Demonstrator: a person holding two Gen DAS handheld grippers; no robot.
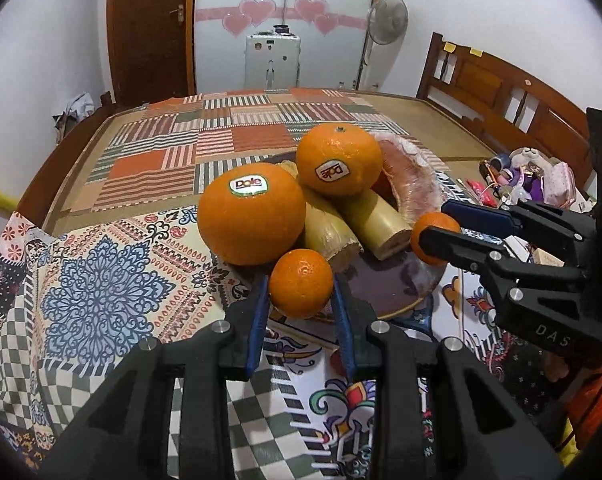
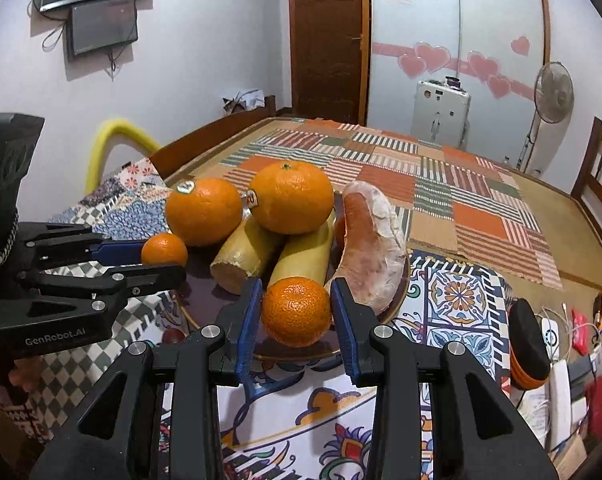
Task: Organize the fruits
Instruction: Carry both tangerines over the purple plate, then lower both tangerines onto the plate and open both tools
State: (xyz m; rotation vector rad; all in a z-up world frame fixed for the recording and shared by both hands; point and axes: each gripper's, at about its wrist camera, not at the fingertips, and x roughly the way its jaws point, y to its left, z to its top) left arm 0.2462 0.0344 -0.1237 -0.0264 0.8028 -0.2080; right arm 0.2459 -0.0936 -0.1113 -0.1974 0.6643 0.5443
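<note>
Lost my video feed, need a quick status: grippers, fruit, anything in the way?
Left gripper shut on small mandarin. Right gripper shut on second mandarin. Both at plate edge; big oranges and sugarcane pieces piled behind.

Two small mandarins (image 1: pixel 301 283) (image 2: pixel 296 311), vivid orange. Two larger oranges (image 1: pixel 251 214) (image 1: pixel 338 159), same orange, white-and-red stickers noted. Cane pieces (image 1: pixel 375 218) pale yellow. Plate (image 1: pixel 397 286) dark purple, tan-rimmed. Cloth (image 1: pixel 101 280) at 9 o'clock patterned blue, orange, grey check (floral medallions). Gripper pads (image 1: pixel 343 320) blue, bodies black.
</note>
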